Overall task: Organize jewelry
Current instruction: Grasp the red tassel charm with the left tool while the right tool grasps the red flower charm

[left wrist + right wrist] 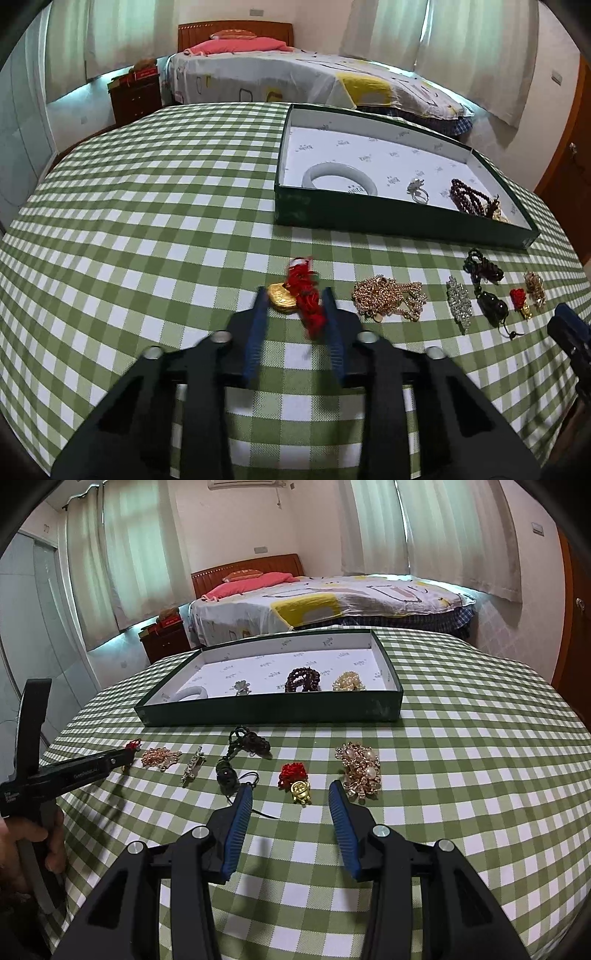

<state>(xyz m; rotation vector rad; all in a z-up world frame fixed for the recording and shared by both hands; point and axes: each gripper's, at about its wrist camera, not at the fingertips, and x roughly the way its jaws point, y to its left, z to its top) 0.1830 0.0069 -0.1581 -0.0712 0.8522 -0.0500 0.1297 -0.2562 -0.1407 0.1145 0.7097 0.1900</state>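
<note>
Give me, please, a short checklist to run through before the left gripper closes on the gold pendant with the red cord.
1. Left gripper open: ok.
2. Gold pendant with red cord between its fingers: ok.
3. Gold chain outside the fingers: ok.
4. Free floor in the green box beside the white bangle: ok.
5. Right gripper away from the pendant: ok.
6. Fingertips touching the tablecloth: cannot tell.

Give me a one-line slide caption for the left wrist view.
Left gripper open around a gold pendant on red cord, green tray beyond.
</note>
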